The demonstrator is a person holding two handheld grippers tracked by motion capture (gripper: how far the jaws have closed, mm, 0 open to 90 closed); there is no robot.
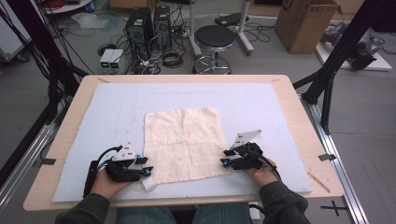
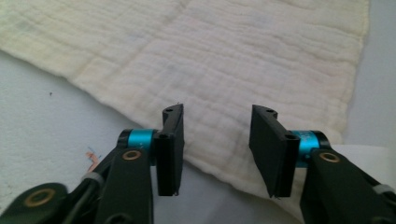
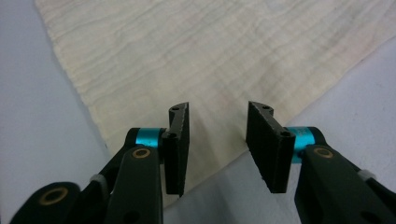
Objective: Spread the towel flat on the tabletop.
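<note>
Both forearms reach in low. The left gripper (image 1: 145, 166) and right gripper (image 1: 225, 157) face each other. Their jaws stand parted, pinching nothing.

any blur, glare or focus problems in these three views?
High view: even light, no glare, soft overall; cloth readable. Left gripper view: jaws sharp, far cloth edge blurs. Right gripper view: weave crisp mid-frame, faint shadow under the jaws.

A wooden table (image 1: 299, 116) carries a pale blue-grey mat (image 1: 107, 112); a cream cloth (image 1: 182, 140) lies flat on it.
</note>
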